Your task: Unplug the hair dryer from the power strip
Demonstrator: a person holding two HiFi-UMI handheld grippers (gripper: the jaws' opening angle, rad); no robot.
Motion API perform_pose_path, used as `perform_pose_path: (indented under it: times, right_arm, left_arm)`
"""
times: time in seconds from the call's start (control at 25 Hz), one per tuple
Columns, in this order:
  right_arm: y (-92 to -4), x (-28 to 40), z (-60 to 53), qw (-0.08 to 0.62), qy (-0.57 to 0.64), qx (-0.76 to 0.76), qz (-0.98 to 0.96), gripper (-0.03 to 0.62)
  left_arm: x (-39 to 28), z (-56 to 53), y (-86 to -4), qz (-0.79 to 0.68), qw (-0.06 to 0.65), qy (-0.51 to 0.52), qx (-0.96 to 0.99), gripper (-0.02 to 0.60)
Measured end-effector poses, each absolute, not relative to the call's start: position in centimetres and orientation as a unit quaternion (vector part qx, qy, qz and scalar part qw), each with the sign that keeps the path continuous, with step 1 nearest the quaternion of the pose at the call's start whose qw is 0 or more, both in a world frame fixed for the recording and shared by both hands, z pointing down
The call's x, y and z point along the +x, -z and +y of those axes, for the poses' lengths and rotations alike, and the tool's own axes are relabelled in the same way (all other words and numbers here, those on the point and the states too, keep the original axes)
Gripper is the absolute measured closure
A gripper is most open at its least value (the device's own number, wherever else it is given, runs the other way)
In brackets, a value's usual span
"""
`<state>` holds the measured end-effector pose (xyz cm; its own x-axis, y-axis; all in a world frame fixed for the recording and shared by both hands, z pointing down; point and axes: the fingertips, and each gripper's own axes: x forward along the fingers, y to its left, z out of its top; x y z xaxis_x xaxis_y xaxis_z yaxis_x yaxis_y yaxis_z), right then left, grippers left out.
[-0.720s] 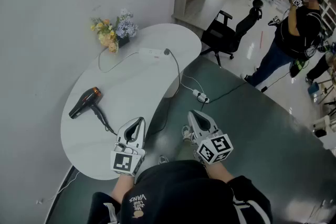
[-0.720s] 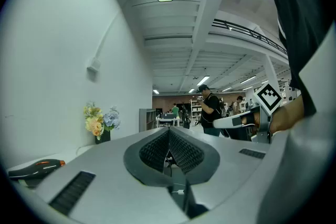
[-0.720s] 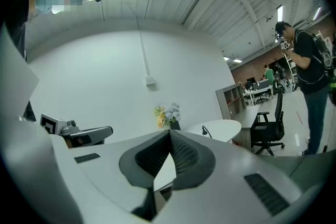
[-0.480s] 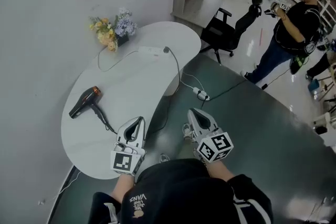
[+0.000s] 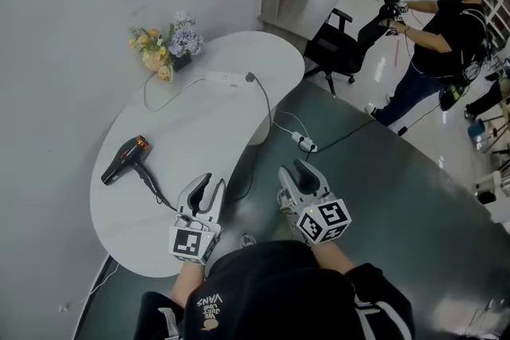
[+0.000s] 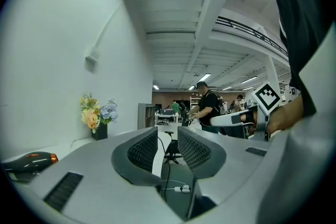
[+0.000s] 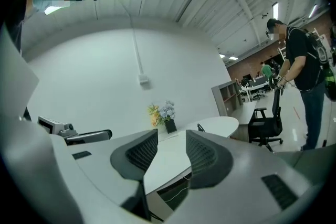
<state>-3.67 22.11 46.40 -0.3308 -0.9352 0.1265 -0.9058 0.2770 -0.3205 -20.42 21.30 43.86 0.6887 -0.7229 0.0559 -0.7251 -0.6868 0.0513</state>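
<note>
White kidney-shaped desk (image 5: 209, 119) seen from above, with both claws held low in front of the person's dark-clad torso. The left claw (image 5: 209, 185) reaches out level over the near edge of the desk, and its marker cube (image 5: 190, 244) faces upward at the wrist end. In the left gripper view its two ribbed jaws stand moderately apart. Nothing is between them, and only the desk edge and the dark floor (image 5: 374, 195) show through the gap. The right claw (image 5: 296, 171) lies alongside it, tipped slightly downward, over the floor just off the desk's right edge. In the right gripper view its jaws are likewise parted and hold nothing, and they look along the length of the desk top.

The hair dryer (image 5: 122, 161), black with a copper-coloured band at its rear, lies on its side on the left part of the desk. It is ahead of and to the left of the left claw, and apart from it. Its black cord (image 5: 153, 182) leaves the handle, passes close by the left claw's tips and drops over the desk edge. It then rises again to the black plug (image 5: 250, 77), which is seated in the white power strip (image 5: 225, 79). The strip lies at the far end of the desk, just in front of a pot of flowers (image 5: 163, 50) that stands against the wall. It is well apart from both claws, which touch neither dryer, cord nor strip.
</note>
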Motion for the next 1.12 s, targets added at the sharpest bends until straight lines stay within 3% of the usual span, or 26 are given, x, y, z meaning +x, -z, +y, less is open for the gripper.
perform_pose_path:
  times: [0.04,0.36,1.12]
  right_arm:
    - [-46.5,-3.3,21.6,0.041,0.172,-0.576,0.798,0.441]
    - [-46.9,-0.3,16.4,0.021,0.179,-0.565,0.805,0.43]
    - [-48.5,6.7,2.7,-0.016,0.183,-0.483,0.856,0.428]
  left_arm:
    - [-20.1,20.8,-43.9,-0.395,0.036,-0.018,0.918,0.468]
    - [-17.3,16.2,-44.7,-0.408,0.034,-0.037,0.911,0.425]
    - [-10.1,4.5,-46.6,-0.487,0.045,-0.056,0.87,0.42]
